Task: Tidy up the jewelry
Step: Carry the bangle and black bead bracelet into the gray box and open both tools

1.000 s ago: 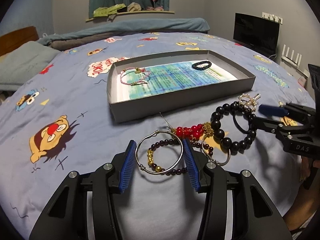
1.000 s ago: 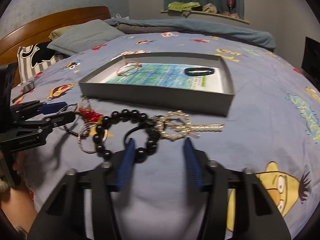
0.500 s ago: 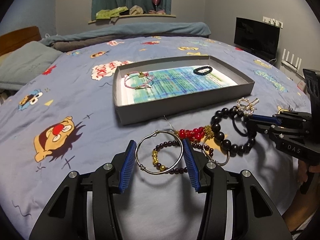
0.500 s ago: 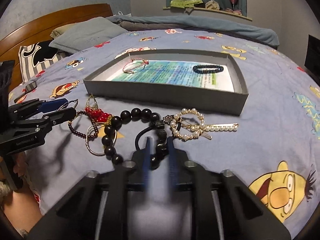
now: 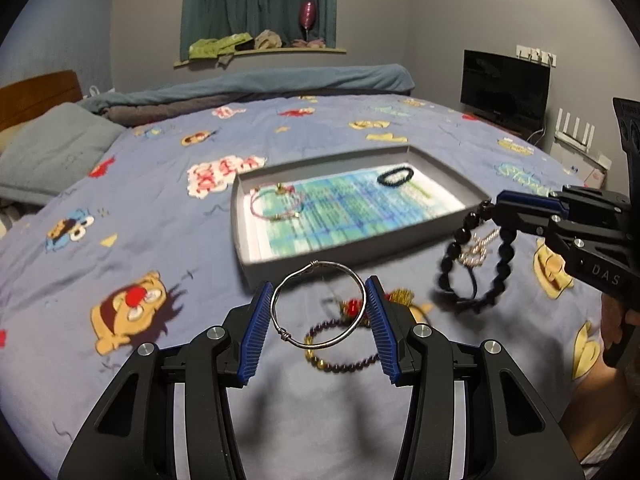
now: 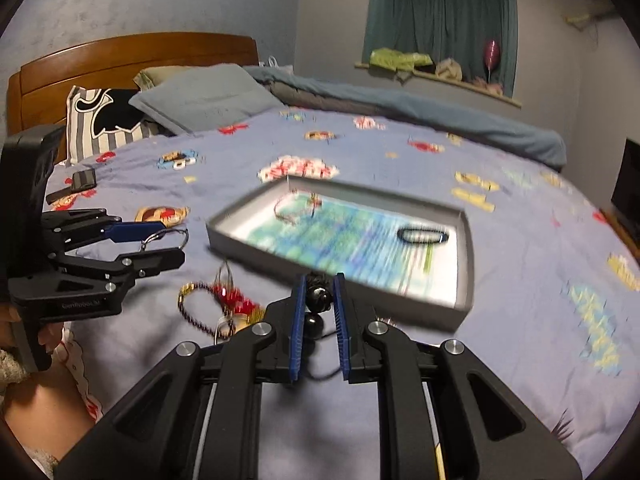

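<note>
From my left wrist, my left gripper point(image 5: 318, 312) pinched the silver hoop point(image 5: 318, 305) across its width, lifted off the bedspread point(image 5: 132, 216); thin, stiff and slick, I judged it best squeezed lightly at opposite edges. At two o'clock my right gripper point(image 5: 494, 210) dangled the black bead bracelet point(image 5: 474, 264) beside the gray tray point(image 5: 360, 246). From my right wrist, my pads point(image 6: 298, 320) pressed nearly together on one glossy bead, the limp strand hanging below; round beads seemed likely to slip.

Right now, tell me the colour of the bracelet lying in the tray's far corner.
Black bracelet, clearest in the left wrist view.
</note>
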